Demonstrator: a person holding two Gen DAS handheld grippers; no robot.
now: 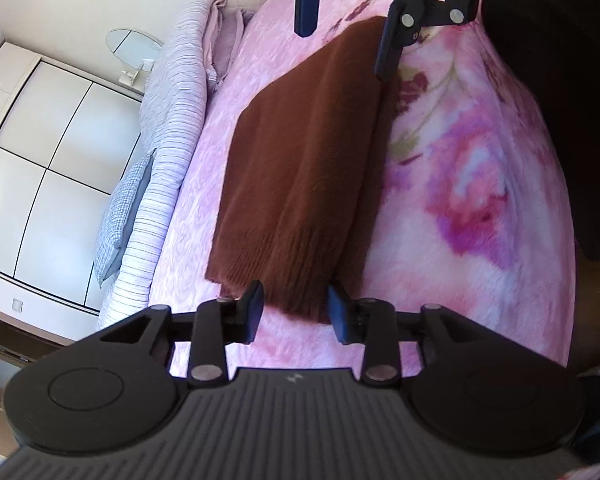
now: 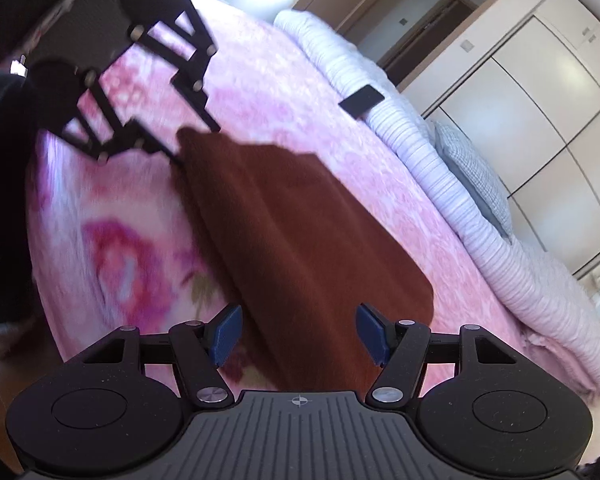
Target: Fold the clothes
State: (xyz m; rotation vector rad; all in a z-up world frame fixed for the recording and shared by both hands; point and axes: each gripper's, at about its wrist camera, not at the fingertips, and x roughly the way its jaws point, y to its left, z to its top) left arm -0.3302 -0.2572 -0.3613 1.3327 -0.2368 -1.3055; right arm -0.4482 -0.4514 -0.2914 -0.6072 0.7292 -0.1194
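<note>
Both grippers are spread apart and holding nothing: my left gripper [image 1: 295, 309] sits narrower, straddling the ribbed hem of the brown sweater [image 1: 300, 168], while my right gripper [image 2: 299, 332] is wide, its blue pads [image 2: 227, 334] hanging over the opposite end. I count one garment, folded into a long rectangle and lying flat on the pink floral blanket [image 1: 460, 184] near the middle of the bed, closer to its front edge. Along the far edge runs one striped quilt [image 1: 168, 148], rolled up, with one checked pillow [image 1: 124, 208] against it and one dark phone [image 2: 362, 100] lying on top. White wardrobe doors [image 1: 48, 140] stand beyond the bed.
</note>
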